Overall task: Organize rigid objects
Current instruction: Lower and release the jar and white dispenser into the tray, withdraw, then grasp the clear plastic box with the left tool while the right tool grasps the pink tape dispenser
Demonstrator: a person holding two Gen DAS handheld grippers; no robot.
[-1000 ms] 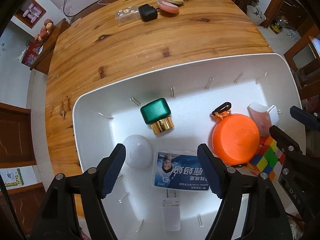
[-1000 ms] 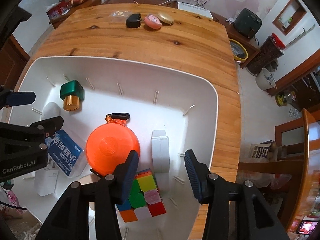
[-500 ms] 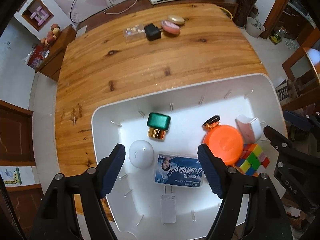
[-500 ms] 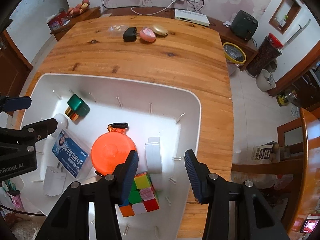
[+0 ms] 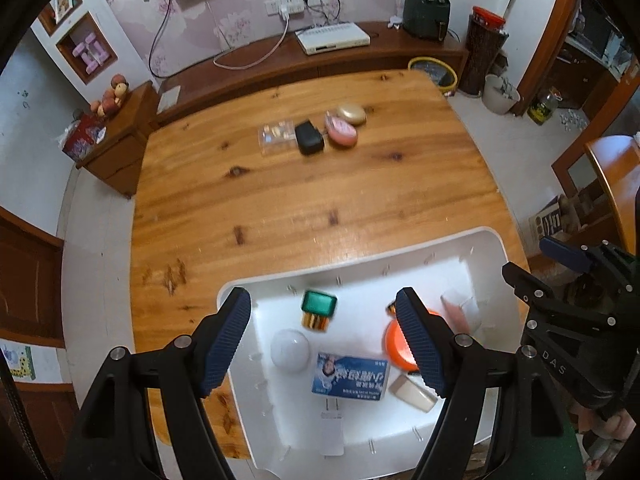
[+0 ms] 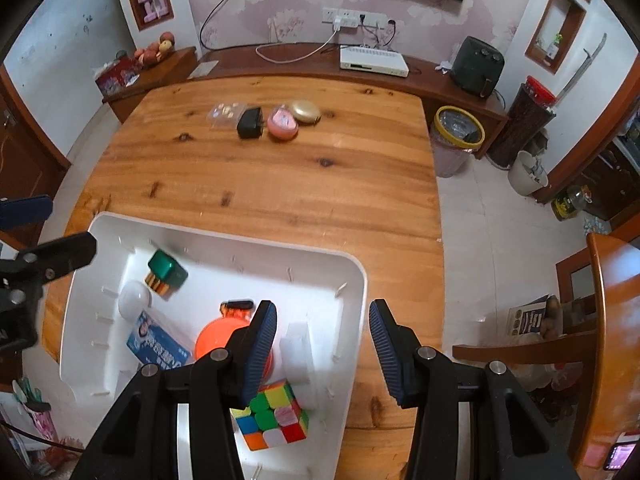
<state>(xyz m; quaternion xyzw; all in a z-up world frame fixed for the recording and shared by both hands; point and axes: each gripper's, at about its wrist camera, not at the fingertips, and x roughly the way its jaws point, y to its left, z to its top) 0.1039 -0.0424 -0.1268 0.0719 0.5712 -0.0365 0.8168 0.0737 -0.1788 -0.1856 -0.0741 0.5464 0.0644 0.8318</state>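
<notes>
A white tray (image 5: 486, 248) (image 6: 352, 280) sits at the near edge of the wooden table. It holds a green-capped gold bottle (image 5: 318, 309) (image 6: 166, 272), a white dome (image 5: 290, 350) (image 6: 134, 300), a blue box (image 5: 350, 376) (image 6: 158, 344), an orange disc (image 5: 394, 342) (image 6: 214, 338), a white holder (image 6: 298, 352) and a colour cube (image 6: 272, 414). My left gripper (image 5: 326, 340) hangs open high above the tray, holding nothing. My right gripper (image 6: 322, 354) is open above the tray's right side, also with nothing in it.
At the far side of the table (image 5: 280, 200) lie a clear packet (image 5: 276, 136), a black charger (image 5: 309, 142), a pink case (image 5: 341, 132) and a gold case (image 5: 352, 114). A bin (image 6: 458, 132) stands on the floor to the right, a chair (image 6: 560, 352) nearer.
Both grippers have risen, so the tray and its objects look smaller and more of the table and room shows. Neither gripper's jaws changed and nothing in the tray moved.
</notes>
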